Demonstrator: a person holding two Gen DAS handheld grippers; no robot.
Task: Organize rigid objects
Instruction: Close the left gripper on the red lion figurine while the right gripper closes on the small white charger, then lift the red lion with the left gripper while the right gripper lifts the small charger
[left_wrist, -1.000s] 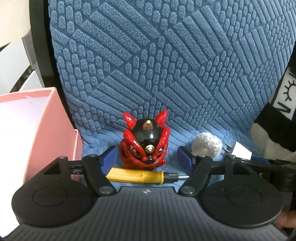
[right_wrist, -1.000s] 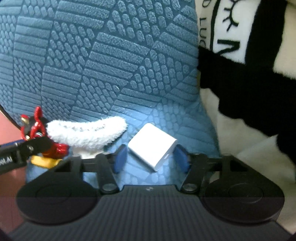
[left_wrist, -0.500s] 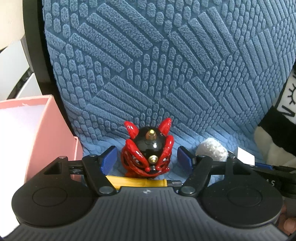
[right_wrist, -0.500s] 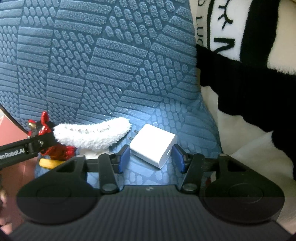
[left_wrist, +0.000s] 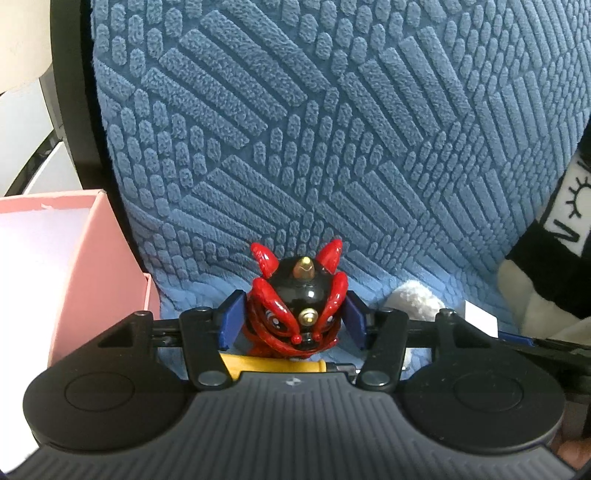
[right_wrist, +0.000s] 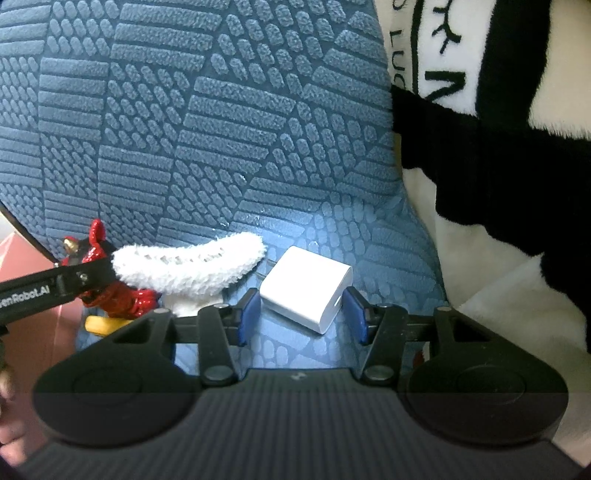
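My left gripper (left_wrist: 293, 321) hides most of the yellow screwdriver (left_wrist: 273, 365); the pink box (left_wrist: 55, 258) runs off the left edge.
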